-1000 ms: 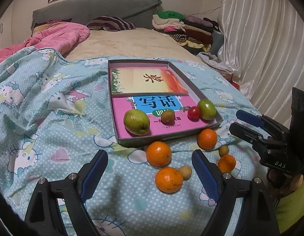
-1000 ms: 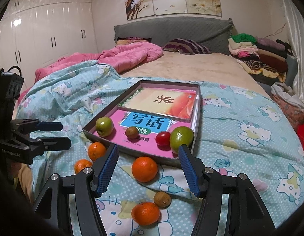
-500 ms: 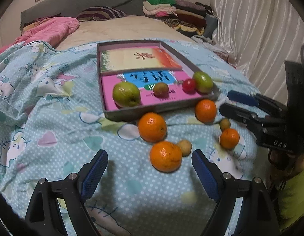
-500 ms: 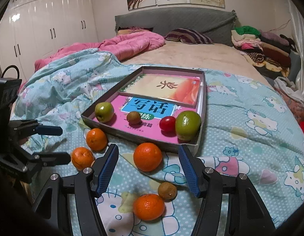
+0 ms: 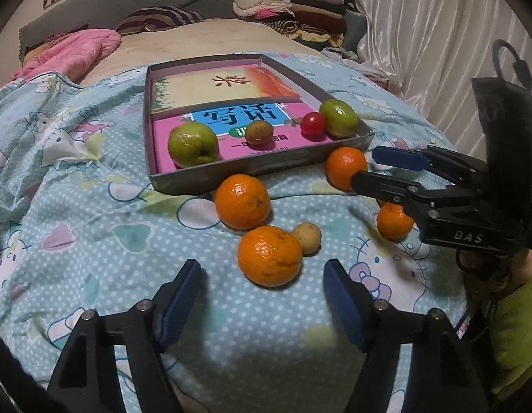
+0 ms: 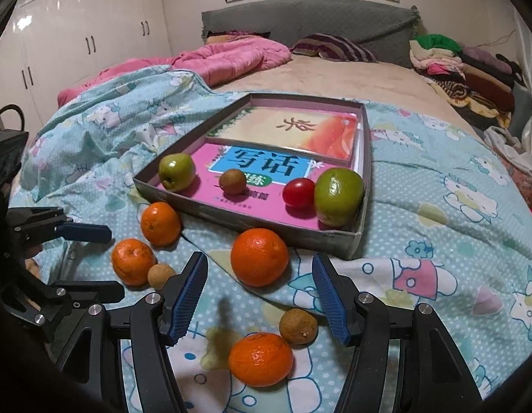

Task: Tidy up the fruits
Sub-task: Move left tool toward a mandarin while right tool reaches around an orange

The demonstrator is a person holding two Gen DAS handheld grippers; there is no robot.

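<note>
Landmark: grey tray on the cartoon-print quilt, two books lining its floor.

In the tray: two green fruits, a red tomato, one small brown fruit. Outside, off its near wall: four oranges and some small brown fruits, all loose on the quilt.

Left gripper stood part open with nothing between the pads; its jaws had just been closing. The near orange, just out from the tray's near wall, lay ahead of the pads, not yet straddled, with a small brown fruit touching its right side.

Right gripper also part open, empty, with the orange against the tray's front wall just ahead of its tips.

Judgement: both were lining up on oranges to put in the tray. To do it well: bring the pads down either side of the orange's widest part, keep the right pad clear of the brown fruit, close gently since the quilt gives, then lift over the wall.
</note>
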